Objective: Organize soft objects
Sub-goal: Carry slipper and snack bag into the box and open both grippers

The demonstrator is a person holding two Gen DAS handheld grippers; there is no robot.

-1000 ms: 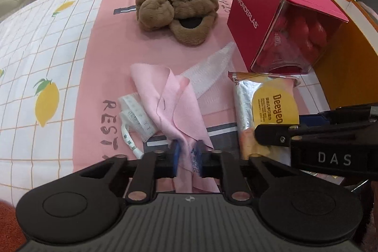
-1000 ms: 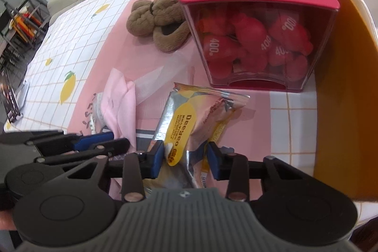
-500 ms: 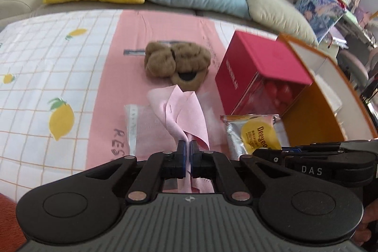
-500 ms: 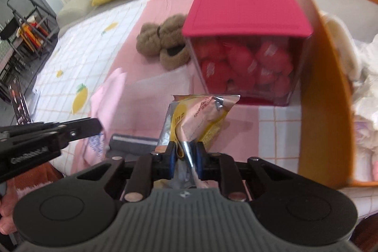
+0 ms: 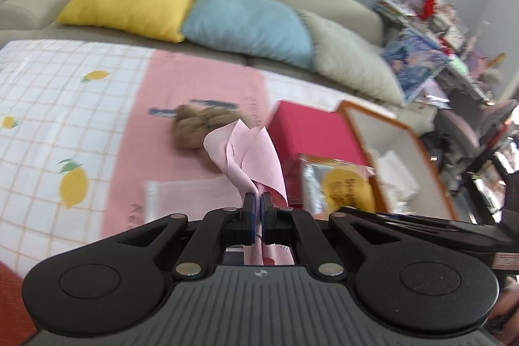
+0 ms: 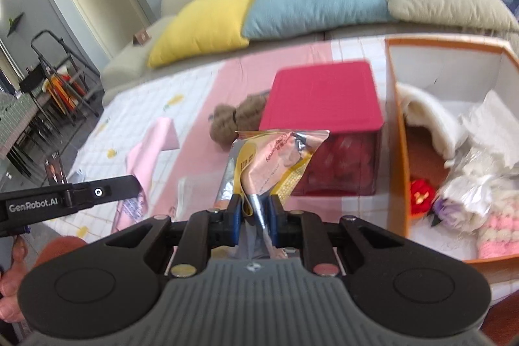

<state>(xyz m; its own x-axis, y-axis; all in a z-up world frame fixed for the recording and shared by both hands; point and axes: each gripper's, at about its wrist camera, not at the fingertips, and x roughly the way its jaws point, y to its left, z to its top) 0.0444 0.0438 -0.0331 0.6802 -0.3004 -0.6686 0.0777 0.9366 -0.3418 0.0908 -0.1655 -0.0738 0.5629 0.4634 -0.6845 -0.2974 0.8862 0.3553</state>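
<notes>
My left gripper [image 5: 258, 199] is shut on a pink cloth [image 5: 249, 156] and holds it up above the bed cover; the cloth also shows in the right wrist view [image 6: 152, 151]. My right gripper [image 6: 254, 206] is shut on a silver and yellow snack packet [image 6: 269, 158], lifted off the cover; it also shows in the left wrist view [image 5: 340, 187]. A brown plush toy [image 5: 198, 125] lies on the pink stripe behind the cloth. An orange box [image 6: 394, 132] with a white inside stands at the right and holds several soft items.
A red-lidded clear box [image 6: 324, 99] of red items stands between the plush toy and the orange box. A white mesh pouch [image 5: 181, 193] lies on the cover. Yellow [image 5: 136, 2], blue [image 5: 246, 18] and beige cushions line the sofa behind.
Both grippers closed on their items and rose: the pink cloth and the snack packet left the cover. The views tilted up, showing the sofa and the orange box's inside.
</notes>
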